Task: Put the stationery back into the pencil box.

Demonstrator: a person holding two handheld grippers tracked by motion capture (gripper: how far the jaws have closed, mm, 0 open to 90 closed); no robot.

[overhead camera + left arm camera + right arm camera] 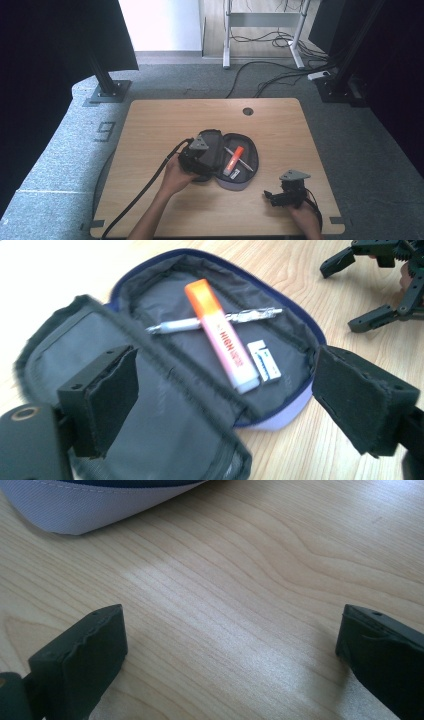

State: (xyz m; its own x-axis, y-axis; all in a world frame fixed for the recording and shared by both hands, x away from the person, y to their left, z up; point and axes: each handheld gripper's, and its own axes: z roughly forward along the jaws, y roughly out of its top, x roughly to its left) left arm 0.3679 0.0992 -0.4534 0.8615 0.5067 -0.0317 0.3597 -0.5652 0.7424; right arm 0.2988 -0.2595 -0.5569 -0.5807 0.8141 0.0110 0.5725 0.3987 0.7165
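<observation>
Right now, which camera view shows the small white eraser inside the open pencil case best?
The left gripper view: the small white eraser with blue print lies close and sharp in the dark fabric pencil case, beside the orange highlighter pen. The high view shows it as a tiny pale speck. The right gripper view catches just the case's pale outer edge.

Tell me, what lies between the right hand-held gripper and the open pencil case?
Nothing: in the high view, bare table separates the right hand-held gripper from the pencil case.

Pencil case (165,405) — matt grey cloth lining, fuzzy edges; outer shell smooth woven fabric. Highlighter (222,337): glossy orange-and-white plastic. Pen (215,321): shiny, part clear plastic. Table (260,580) — pale wood grain, satin sheen. Gripper pads (112,397): matt black foam.
</observation>
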